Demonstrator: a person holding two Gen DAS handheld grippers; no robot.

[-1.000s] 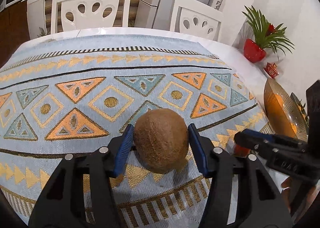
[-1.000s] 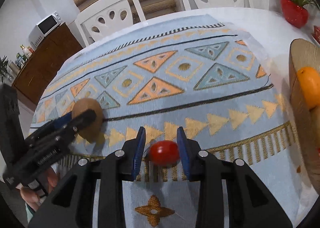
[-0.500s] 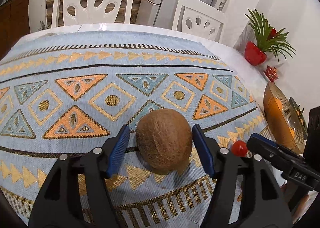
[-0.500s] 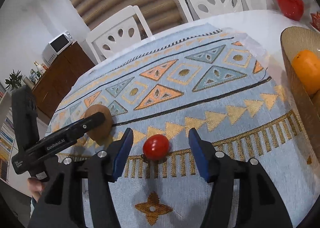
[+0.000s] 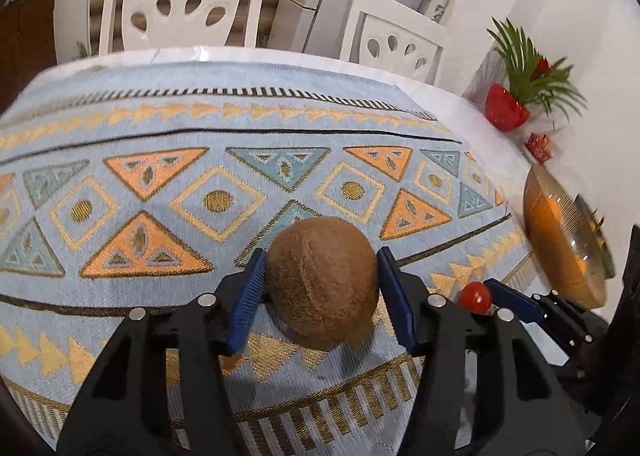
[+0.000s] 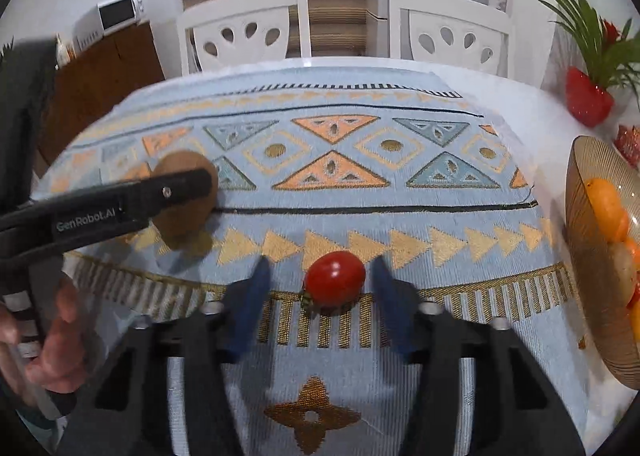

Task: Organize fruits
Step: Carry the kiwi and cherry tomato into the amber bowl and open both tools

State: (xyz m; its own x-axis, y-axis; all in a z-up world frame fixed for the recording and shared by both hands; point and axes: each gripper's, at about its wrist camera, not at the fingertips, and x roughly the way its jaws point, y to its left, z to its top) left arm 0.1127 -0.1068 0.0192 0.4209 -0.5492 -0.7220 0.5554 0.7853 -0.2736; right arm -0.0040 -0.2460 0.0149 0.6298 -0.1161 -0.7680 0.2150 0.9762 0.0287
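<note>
Jaws of the right gripper [image 6: 320, 288] stand apart around the tomato [image 6: 334, 279], untouching; left gripper [image 5: 320, 276] clamps the coconut [image 5: 322, 282].

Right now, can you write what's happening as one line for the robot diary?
left gripper: fingers against brown fruit | right gripper: open around tomato | bowl: holds oranges | both fruits on cloth

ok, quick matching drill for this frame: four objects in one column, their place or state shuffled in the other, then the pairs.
1. kiwi
2. tomato
3. orange
4. red plant pot

A. inside the ribbed bowl
B. by the wall, past the cloth
C. between the left gripper's pads
D. loose on the cloth, right gripper open around it

Pairs: 1-C, 2-D, 3-A, 4-B
</note>
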